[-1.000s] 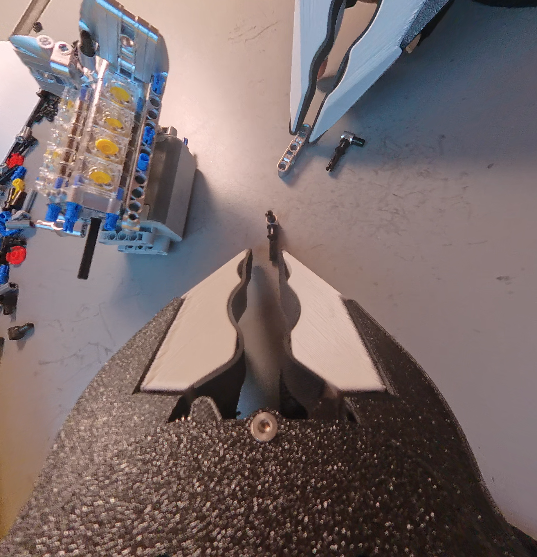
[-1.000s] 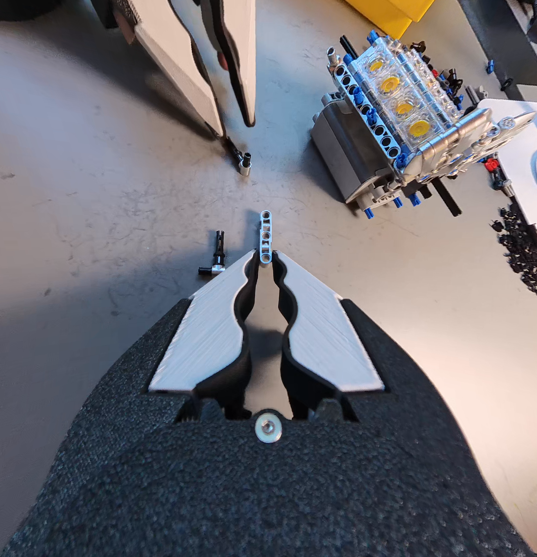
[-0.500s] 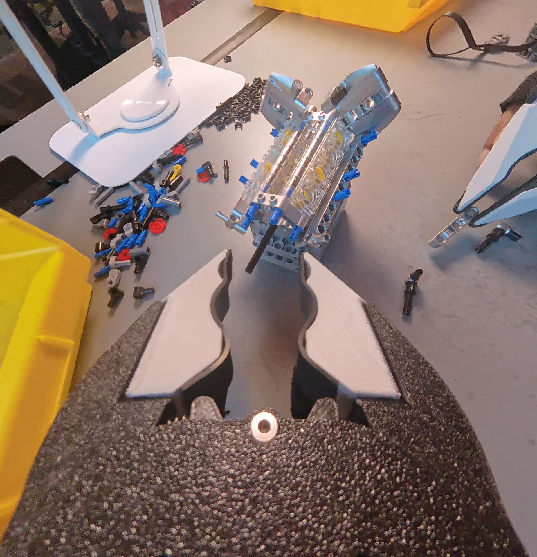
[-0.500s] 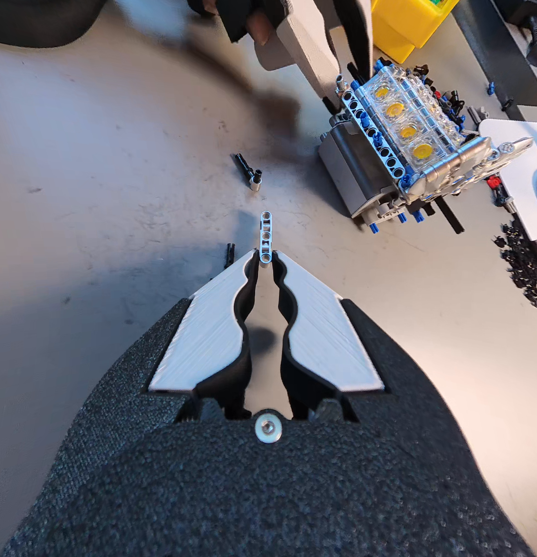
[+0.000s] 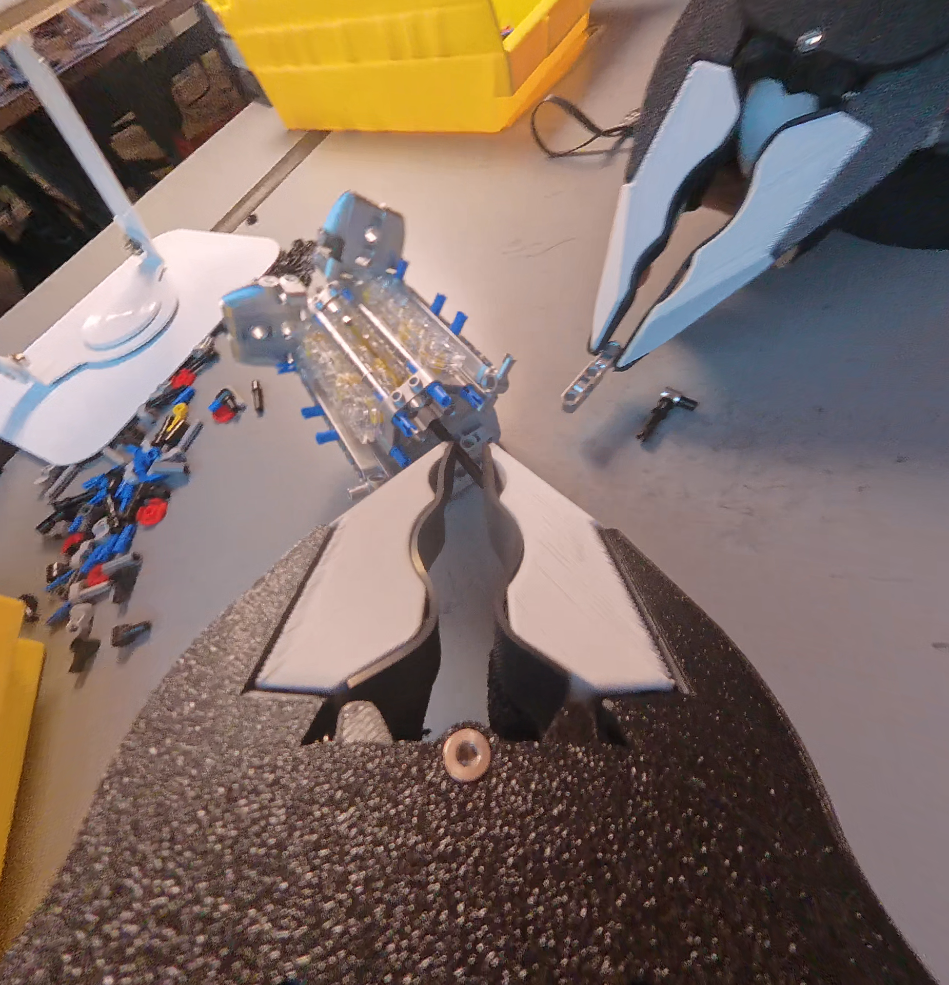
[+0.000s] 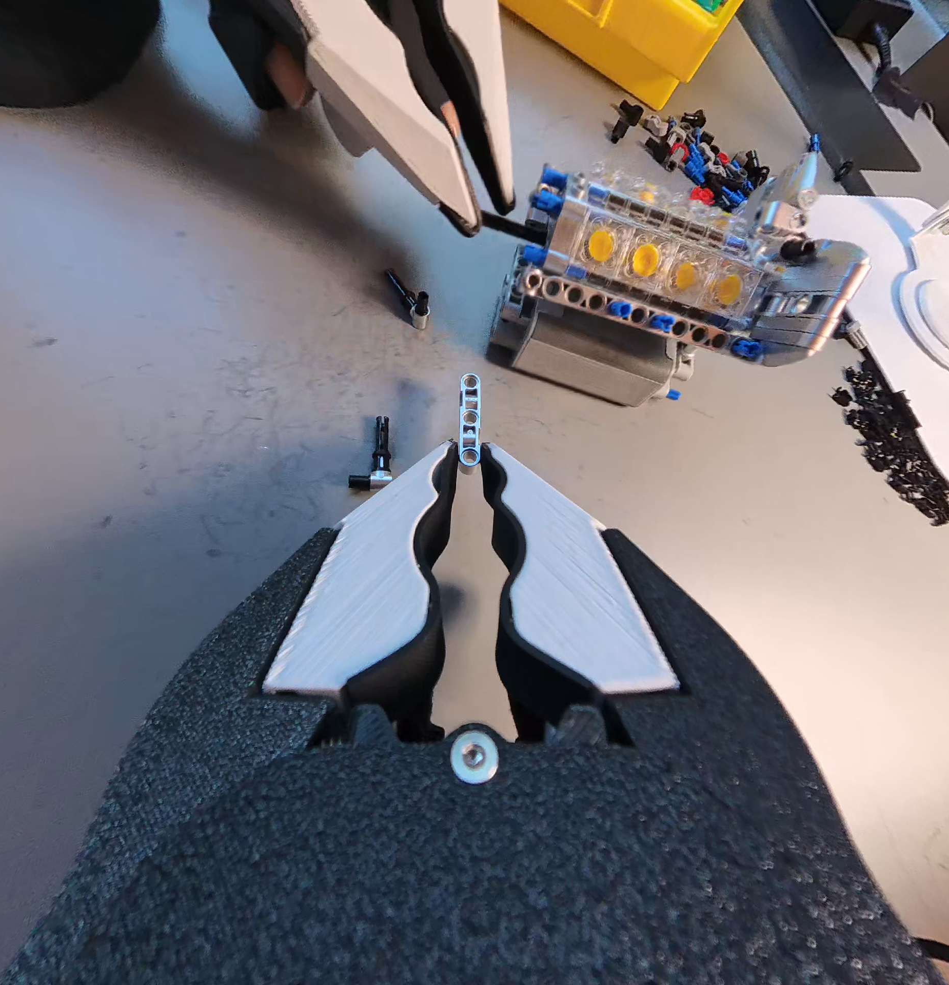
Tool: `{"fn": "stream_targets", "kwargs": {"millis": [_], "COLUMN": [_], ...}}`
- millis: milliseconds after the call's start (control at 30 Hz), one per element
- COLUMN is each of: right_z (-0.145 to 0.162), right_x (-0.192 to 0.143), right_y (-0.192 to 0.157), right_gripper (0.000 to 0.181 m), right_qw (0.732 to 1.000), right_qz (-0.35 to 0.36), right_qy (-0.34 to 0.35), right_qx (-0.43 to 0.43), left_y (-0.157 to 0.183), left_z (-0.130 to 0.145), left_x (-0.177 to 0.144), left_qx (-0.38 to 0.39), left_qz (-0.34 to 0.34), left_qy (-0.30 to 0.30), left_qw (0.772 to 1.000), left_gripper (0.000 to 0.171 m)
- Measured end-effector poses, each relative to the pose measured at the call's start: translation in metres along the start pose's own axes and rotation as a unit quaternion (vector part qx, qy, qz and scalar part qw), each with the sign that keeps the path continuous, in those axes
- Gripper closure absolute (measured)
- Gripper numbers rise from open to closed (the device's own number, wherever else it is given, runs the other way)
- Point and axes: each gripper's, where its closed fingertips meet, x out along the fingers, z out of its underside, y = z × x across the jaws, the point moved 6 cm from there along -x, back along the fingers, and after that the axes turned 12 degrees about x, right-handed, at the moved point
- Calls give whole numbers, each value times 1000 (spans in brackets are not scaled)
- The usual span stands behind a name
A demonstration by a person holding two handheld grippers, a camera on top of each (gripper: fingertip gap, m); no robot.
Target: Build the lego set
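Your left claw has moved over to the toy engine, its tips almost shut around the black rod (I cannot tell if they pinch it), while your right claw still pinches the grey beam.

a workshop: a scuffed grey counter with yellow parts bins, heaps of small plastic building pieces and a half-built engine model.

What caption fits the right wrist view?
Right gripper pinching a thin silver holed beam near a grey brick-built engine model.
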Motion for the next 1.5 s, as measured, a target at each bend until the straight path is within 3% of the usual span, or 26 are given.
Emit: {"fn": "stream_targets", "kwargs": {"millis": [133,333,567,667,1000,1500], "right_z": [-1,-4,-6,-5,-4,-10], "right_x": [-1,1,2,2,1,-7], "right_y": [1,0,-2,-2,-2,0], "right_gripper": [174,174,174,174,174,174], "right_qw": [1000,1000,1000,1000,1000,998], "right_qz": [2,-8,-8,-5,-2,-12], "right_qy": [4,13,17,16,15,56], "right_qx": [4,14,4,2,0,14], "left_y": [4,2,9,10,23,20], "left_z": [-1,18,6,4,-9,7], "left_x": [-10,-14,4,8,15,-4], "left_qx": [8,-57,-50,-46,-25,-39], "left_qz": [24,68,44,26,24,50], "left_qy": [14,-13,-31,-40,-38,-39], "left_qw": [1000,996,997,998,999,997], "left_gripper": [164,156,154,165,171,167]}}
